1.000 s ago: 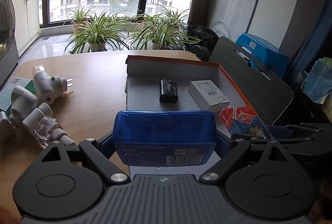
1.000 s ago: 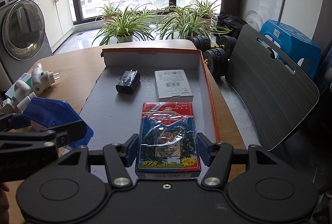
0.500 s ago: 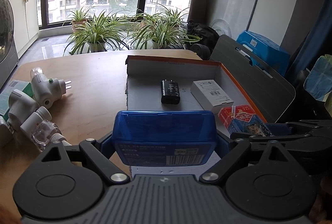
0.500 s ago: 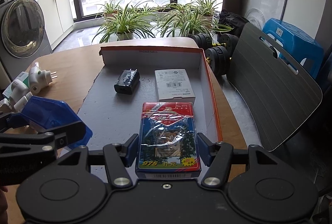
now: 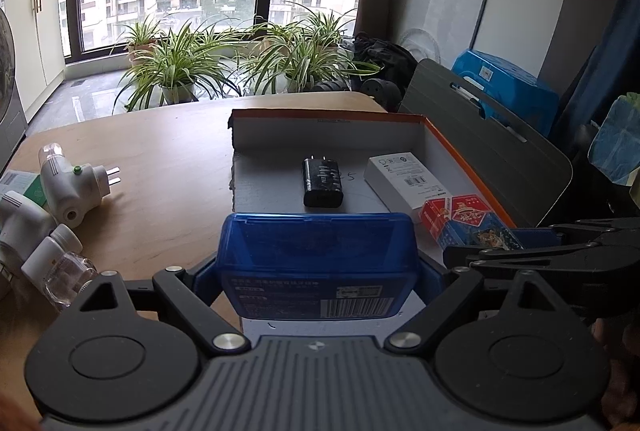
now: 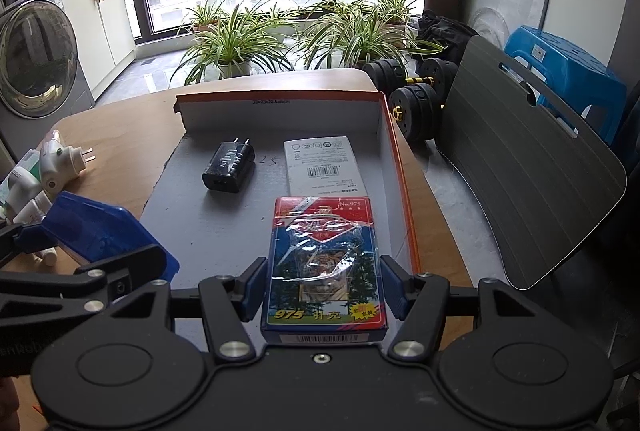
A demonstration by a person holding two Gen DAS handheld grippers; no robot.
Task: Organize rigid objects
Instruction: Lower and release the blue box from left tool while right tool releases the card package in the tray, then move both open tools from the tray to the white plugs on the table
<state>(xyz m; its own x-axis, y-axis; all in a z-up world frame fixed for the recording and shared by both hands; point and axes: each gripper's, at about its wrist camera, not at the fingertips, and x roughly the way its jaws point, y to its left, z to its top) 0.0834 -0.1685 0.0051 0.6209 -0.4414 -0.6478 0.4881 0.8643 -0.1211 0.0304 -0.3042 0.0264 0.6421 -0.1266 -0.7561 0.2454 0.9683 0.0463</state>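
A blue plastic case is clamped between the pads of the left gripper, held over the near left edge of the cardboard tray. A pack of playing cards is clamped in the right gripper, above the tray's near right part. On the tray floor, a black charger is seen at 11 o'clock from the cards, and a white box at 12 o'clock, just beyond them. White plug-in devices and a small clear bottle are grouped on the wooden table, at 9 o'clock from the tray.
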